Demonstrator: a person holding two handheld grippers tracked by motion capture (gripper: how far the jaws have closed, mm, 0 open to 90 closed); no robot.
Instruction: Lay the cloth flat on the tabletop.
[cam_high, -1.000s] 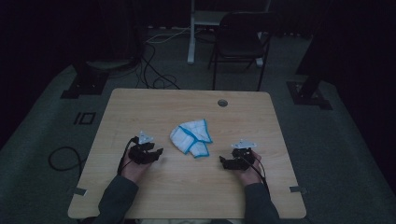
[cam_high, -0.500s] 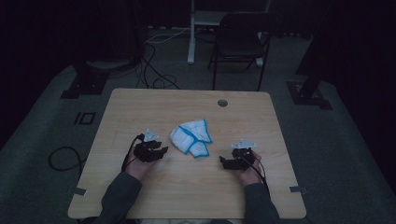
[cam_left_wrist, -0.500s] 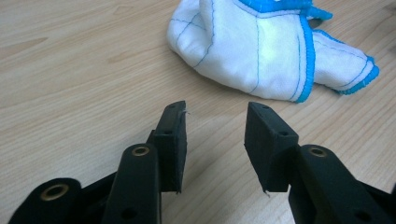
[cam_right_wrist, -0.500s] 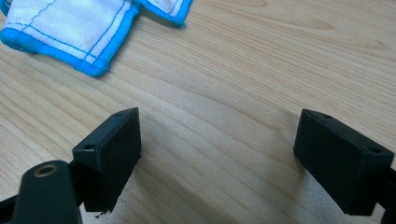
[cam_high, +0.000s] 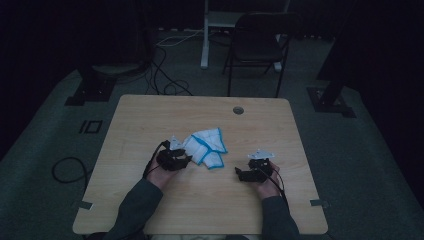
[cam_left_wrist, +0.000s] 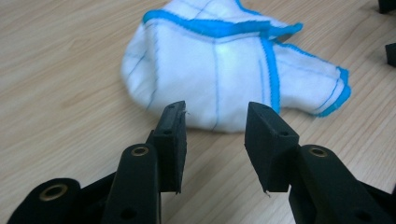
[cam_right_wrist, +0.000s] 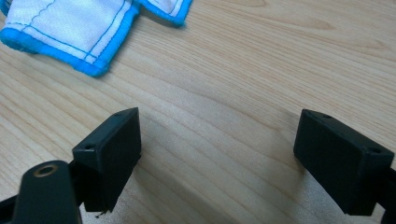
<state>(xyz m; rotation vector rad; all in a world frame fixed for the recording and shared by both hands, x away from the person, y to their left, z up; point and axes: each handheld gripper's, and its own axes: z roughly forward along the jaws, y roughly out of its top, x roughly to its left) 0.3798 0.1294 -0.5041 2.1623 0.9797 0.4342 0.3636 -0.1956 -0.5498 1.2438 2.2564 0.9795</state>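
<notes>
Fingers: your left gripper (cam_left_wrist: 215, 140) has its jaws parted with only bare tabletop between them; they have just been closing a little, and the pads stop just short of the cloth's near edge. Your right gripper (cam_right_wrist: 217, 158) stands wide open over bare wood, holding nothing.

Room: dark, with a grey carpeted floor (cam_high: 350, 150) all round. Black cables (cam_high: 165, 80) trail across it beyond the table's far left corner.

Table (cam_high: 150, 115): light wood grain, rectangular with rounded corners, a round grommet hole (cam_high: 238, 110) near the far edge.

Chair (cam_high: 257, 47): dark folding type, standing on the floor behind the table's far edge. A white stand leg (cam_high: 205, 35) rises just to its left.

Stand bases: one black base (cam_high: 92, 87) on the floor at the far left, another (cam_high: 330, 100) at the far right.

Cloth (cam_high: 206, 147): white with bright blue stitched border, crumpled and folded over itself, lying near the table's middle, between your two grippers and closer to the left one.
</notes>
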